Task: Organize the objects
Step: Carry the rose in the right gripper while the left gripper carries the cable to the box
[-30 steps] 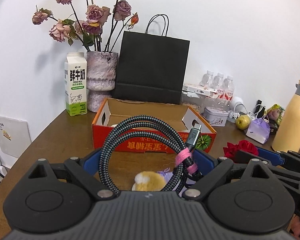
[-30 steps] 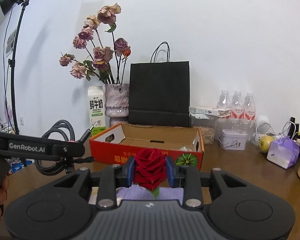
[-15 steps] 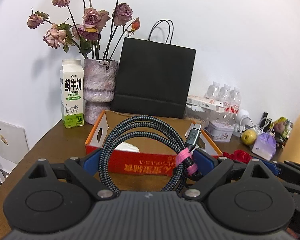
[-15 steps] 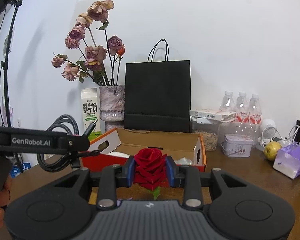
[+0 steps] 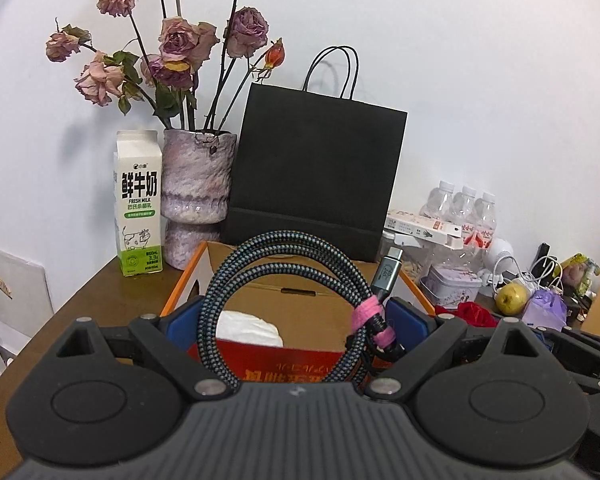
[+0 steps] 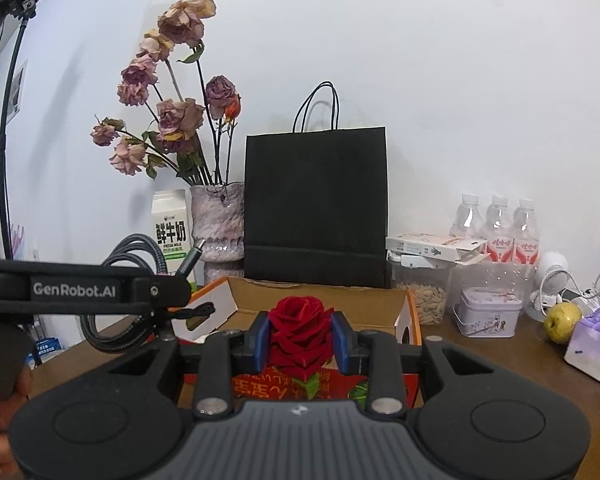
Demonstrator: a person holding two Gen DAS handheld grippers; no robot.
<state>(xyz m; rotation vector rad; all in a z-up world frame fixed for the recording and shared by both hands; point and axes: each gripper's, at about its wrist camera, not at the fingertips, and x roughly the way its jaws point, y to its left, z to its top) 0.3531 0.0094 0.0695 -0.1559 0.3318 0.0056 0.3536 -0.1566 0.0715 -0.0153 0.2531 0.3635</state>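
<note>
My left gripper [image 5: 296, 320] is shut on a coiled braided cable [image 5: 268, 268] bound with a pink tie, held above the front edge of the open red cardboard box [image 5: 284, 360]. A white object [image 5: 248, 328] lies inside the box. My right gripper [image 6: 300, 340] is shut on a red fabric rose [image 6: 300, 328], held just in front of the same box [image 6: 324, 304]. The left gripper with the cable [image 6: 140, 256] shows at the left of the right wrist view. The rose [image 5: 470, 314] shows at the right of the left wrist view.
Behind the box stand a black paper bag [image 5: 312, 176], a vase of dried roses [image 5: 196, 200] and a milk carton [image 5: 138, 204]. To the right are water bottles [image 6: 496, 228], a tin [image 6: 490, 312], an apple [image 6: 562, 320] and a purple pouch [image 6: 596, 344].
Both grippers have moved forward and up toward the box with their objects still held. The box interior now shows past the cable.
</note>
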